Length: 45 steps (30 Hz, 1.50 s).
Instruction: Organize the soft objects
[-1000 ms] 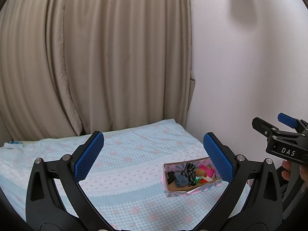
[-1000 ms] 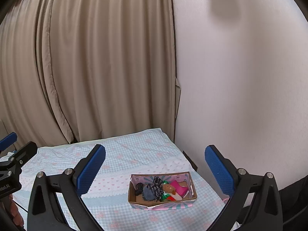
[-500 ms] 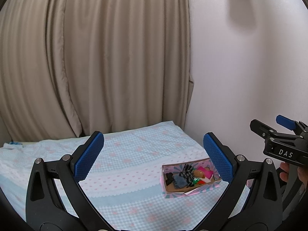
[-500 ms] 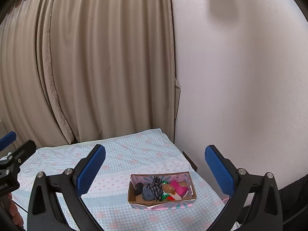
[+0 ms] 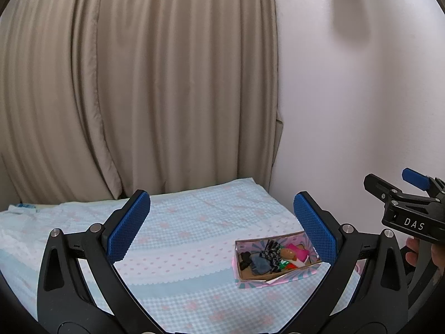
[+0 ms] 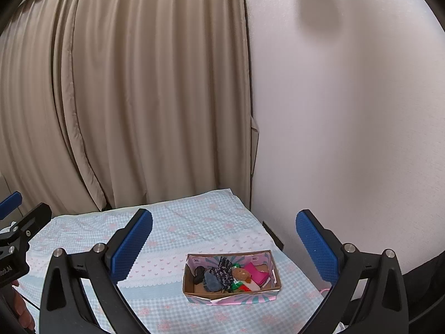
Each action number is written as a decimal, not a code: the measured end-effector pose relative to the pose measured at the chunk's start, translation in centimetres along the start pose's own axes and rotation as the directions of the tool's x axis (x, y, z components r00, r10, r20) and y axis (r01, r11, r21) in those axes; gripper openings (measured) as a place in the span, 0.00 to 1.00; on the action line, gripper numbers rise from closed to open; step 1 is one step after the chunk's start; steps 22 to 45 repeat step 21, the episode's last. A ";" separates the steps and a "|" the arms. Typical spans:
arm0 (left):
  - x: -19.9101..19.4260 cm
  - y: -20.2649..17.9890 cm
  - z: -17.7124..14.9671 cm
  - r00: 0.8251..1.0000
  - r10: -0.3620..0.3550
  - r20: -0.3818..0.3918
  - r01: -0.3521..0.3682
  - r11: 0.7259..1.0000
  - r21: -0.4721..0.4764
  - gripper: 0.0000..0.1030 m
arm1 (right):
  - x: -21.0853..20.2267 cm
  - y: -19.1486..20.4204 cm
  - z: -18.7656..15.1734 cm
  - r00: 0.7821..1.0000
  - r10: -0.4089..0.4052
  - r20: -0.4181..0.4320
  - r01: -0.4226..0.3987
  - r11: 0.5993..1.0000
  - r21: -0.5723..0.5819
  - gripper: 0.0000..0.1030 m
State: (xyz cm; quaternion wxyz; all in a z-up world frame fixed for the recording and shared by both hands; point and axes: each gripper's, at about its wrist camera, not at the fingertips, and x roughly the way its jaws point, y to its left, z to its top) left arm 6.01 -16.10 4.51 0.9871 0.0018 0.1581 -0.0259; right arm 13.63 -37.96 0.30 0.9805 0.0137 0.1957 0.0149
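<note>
Your right gripper (image 6: 224, 243) has its 2 blue pads spread wide with nothing between them, hanging in the air well above the bed, and the left gripper (image 5: 222, 228) is just as wide apart and just as empty. Neither touches anything. Looking out past the right fingers (image 6: 317, 243), the cardboard box (image 6: 232, 296) sits almost centred in the gap, ahead and below, with its long axis running across your view, side to side. From the left gripper the same box (image 5: 278, 274) lies off toward the right pad, partly tucked behind it, so your right hand is the better lined up and looks the nearer of the 2. Inside the box the soft things are bunched together: a small brown plush toy (image 6: 240, 273) near the middle, a dark patterned cloth (image 6: 224, 271) and a grey piece (image 6: 212, 282) beside it on the left, and a pink fabric (image 6: 254, 272) on the right. At this range I cannot tell for certain where one piece ends and the next begins. The box rests on the blue checked bedspread (image 6: 167, 239), near its wall-side edge, with the beige curtain (image 6: 139, 97) behind. Your next move probably calls for a drop forward and down onto the box with the right hand.
</note>
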 end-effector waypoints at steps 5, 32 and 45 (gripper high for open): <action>-0.1 -0.4 0.0 1.000 0.005 0.012 -0.005 1.000 0.007 1.00 | 0.0 0.0 0.0 1.000 -0.001 0.000 0.001 1.000 0.003 1.00; 1.2 -2.6 -1.3 1.000 0.016 0.023 -0.017 0.999 0.051 1.00 | 1.7 -0.8 -0.2 0.999 -0.013 -0.033 0.013 1.000 0.012 1.00; 1.2 -2.6 -1.3 1.000 0.016 0.023 -0.017 0.999 0.051 1.00 | 1.7 -0.8 -0.2 0.999 -0.013 -0.033 0.013 1.000 0.012 1.00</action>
